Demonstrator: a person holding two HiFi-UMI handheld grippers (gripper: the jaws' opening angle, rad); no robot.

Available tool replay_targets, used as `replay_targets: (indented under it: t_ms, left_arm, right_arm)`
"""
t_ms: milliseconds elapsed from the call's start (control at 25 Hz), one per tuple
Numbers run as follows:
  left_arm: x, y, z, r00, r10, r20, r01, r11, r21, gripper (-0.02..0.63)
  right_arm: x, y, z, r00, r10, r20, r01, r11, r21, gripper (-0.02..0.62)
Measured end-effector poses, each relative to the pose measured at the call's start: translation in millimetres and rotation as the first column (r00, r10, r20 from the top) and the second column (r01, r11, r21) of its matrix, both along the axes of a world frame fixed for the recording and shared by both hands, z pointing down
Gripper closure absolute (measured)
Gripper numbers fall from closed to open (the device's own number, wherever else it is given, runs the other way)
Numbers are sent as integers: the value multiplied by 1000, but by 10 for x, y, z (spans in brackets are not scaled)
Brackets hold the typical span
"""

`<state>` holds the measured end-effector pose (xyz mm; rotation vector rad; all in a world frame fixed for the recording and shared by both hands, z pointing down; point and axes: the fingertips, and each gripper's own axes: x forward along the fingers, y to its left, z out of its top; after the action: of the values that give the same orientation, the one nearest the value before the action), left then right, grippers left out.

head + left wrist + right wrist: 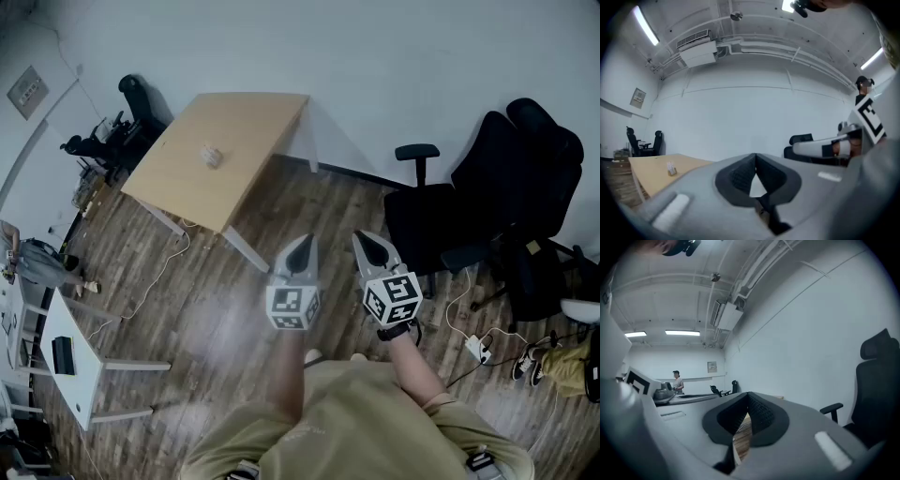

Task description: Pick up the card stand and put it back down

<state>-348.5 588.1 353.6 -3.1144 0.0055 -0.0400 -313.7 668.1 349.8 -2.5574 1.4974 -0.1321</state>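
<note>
The card stand is a small pale object standing on the light wooden table across the room; in the left gripper view the card stand sits low left on that table. My left gripper and right gripper are held side by side over the wood floor, well short of the table. The left gripper has its tips together with nothing between them. So does the right gripper.
A black office chair stands at the right, with a power strip and cables on the floor beside it. A white desk is at the lower left. A person stands far off across the room.
</note>
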Motion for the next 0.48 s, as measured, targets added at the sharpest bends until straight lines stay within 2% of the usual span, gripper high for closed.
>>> replay_targets:
  t_ms: [160,480]
  left_arm:
    - [303,132,37,999,35,9,-35,999,25,607]
    - [721,173,306,993,99,69,-100,995,15,607]
  right_arm:
    - [168,133,24,1000,22,-20,-22,1000,6,592]
    - [644,190,313,994,99,37,-99,995,-8,592]
